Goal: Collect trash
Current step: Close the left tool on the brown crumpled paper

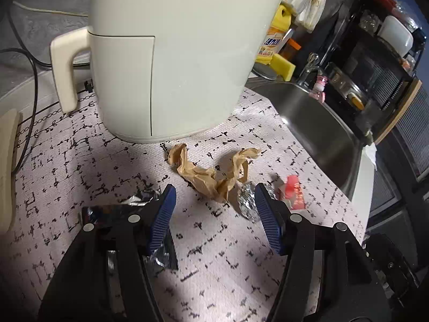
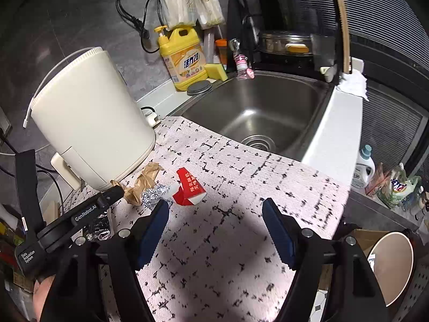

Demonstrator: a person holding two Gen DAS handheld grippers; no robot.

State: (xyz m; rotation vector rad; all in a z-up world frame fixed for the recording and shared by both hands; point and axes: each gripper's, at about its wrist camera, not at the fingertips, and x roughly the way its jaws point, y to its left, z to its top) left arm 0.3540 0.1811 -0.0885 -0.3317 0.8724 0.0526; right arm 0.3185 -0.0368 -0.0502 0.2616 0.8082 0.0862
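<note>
the left hand-held gripper (image 1: 214,209) hangs low over the bench (image 1: 214,268) with its jaws spread wide and nothing between them. just ahead of it and a little right lies the crumpled brown paper (image 1: 211,171), its long axis running left to right across the line of the fingers. a foil ball (image 1: 245,201) sits close against the inner side of the right finger, and a red wrapper (image 1: 293,191) lies just right of that. more crinkled foil (image 1: 142,197) lies by the left finger, partly hidden under the tool.

the right hand-held gripper (image 2: 215,225) is also wide open and empty, higher and farther back; from it the red wrapper (image 2: 189,187), foil ball (image 2: 156,191) and brown paper (image 2: 143,183) all lie ahead to the left. so the left one looks nearer, and a short push forward would probably bracket the paper.

the bench wears a pale mat with black dashes. behind the trash stands a cream appliance (image 1: 171,53), near the paper. far right is a steel sink (image 2: 257,112), with a yellow detergent bottle (image 2: 183,56) beyond it. a round bin (image 2: 392,265) shows low on the near right, off the bench.
</note>
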